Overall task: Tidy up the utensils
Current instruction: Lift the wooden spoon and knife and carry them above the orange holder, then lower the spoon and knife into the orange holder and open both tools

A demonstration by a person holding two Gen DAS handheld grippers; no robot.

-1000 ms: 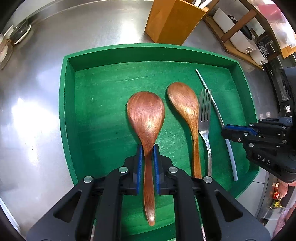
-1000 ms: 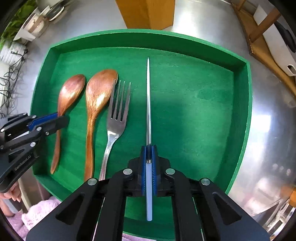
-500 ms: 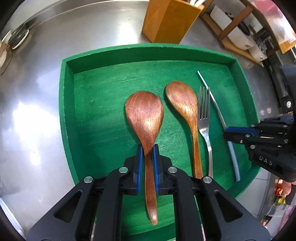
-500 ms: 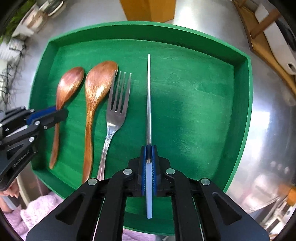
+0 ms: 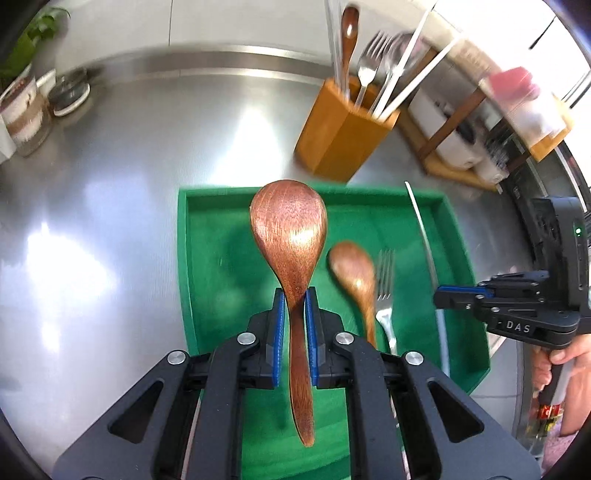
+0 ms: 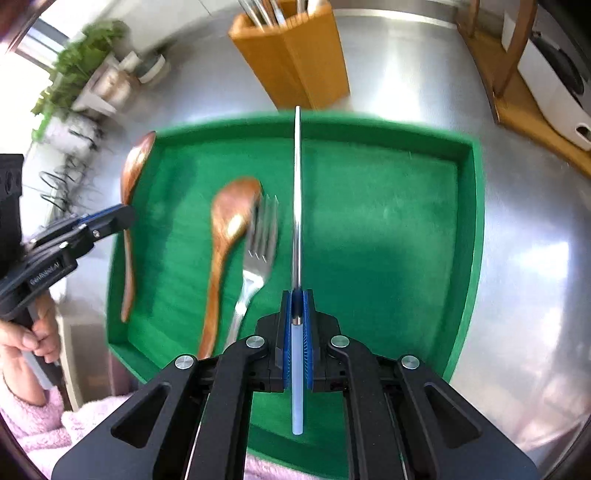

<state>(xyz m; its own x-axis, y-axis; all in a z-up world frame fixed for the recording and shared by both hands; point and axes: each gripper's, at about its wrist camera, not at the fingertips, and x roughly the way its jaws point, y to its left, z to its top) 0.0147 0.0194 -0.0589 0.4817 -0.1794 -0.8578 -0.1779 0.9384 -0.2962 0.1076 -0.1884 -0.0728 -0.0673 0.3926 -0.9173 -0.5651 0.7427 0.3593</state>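
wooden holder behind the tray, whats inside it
The wooden holder holds a wooden spoon, forks and white-handled pieces, all standing upright. Their lower ends are hidden by its walls, and blur makes an exact count impossible.

The left hand-held gripper (image 5: 294, 314) has its blue-padded fingers (image 5: 277, 325) closed on the neck of a dark wooden spoon (image 5: 290, 236), whose bowl reaches forward past the fingertips and whose handle runs back between the black arms. The right hand-held gripper (image 6: 297, 314) is clamped on the pale blue handle of a table knife (image 6: 296, 192), blade pointing straight ahead. In each wrist view the other gripper appears from the side, level and pointing inward. The person's bare hands (image 5: 565, 363) grip the handles below them; the left wrist wears a pink fleecy sleeve (image 6: 33, 417).
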